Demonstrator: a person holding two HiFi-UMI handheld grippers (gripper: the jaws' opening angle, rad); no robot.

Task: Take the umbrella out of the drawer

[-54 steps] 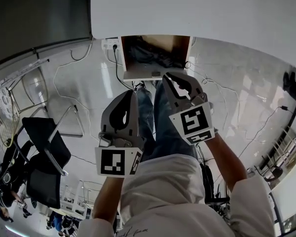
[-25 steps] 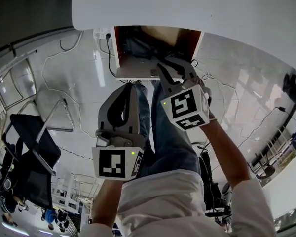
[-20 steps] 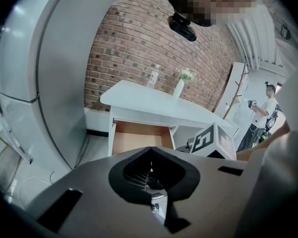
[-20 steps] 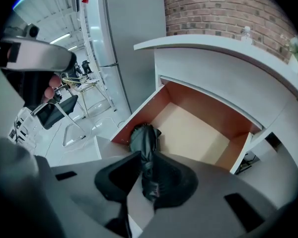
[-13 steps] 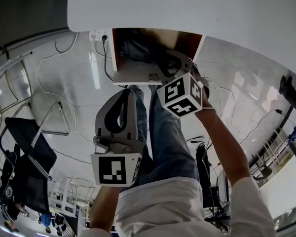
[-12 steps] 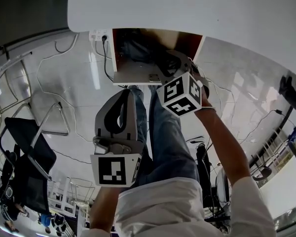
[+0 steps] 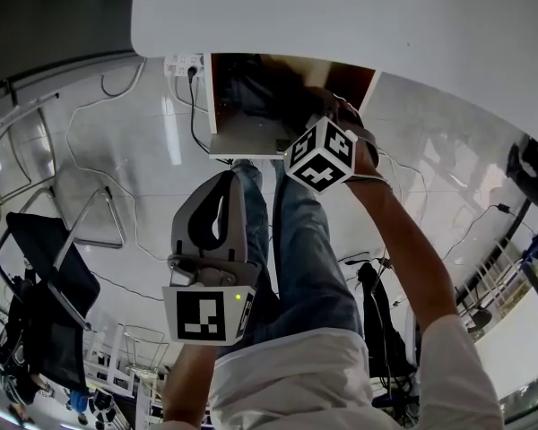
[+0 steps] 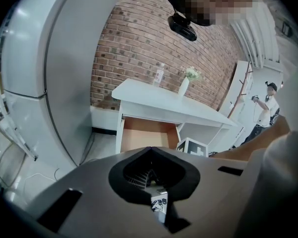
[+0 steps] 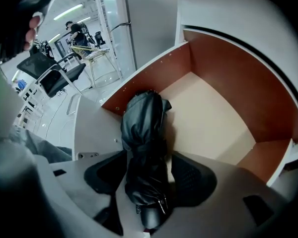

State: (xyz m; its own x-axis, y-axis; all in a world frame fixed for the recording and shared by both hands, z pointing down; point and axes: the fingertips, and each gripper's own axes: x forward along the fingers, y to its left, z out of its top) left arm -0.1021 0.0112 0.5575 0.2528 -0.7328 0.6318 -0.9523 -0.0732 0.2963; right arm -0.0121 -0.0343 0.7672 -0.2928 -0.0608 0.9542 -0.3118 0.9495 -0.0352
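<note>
A black folded umbrella (image 9: 144, 143) lies in the open wooden drawer (image 9: 223, 83) under the white table (image 7: 341, 16). In the head view the umbrella (image 7: 260, 92) shows as a dark bundle in the drawer (image 7: 247, 140). My right gripper (image 7: 330, 119) points steeply down into the drawer. Its jaws are opening, and the umbrella's handle end lies between them in the right gripper view (image 9: 149, 180) without a clear squeeze. My left gripper (image 7: 217, 218) hangs back over the person's legs, shut and empty, facing the drawer (image 8: 144, 135) from a distance.
Black office chairs (image 7: 45, 276) stand at the left. Cables (image 7: 193, 115) and a power strip (image 7: 184, 64) lie on the floor beside the drawer. The person's legs in jeans (image 7: 296, 240) are right in front of it. A vase (image 8: 183, 87) stands on the table.
My right gripper has sunk into the drawer and rolled, and its jaws have spread around the umbrella. The left gripper has stayed where it was.
</note>
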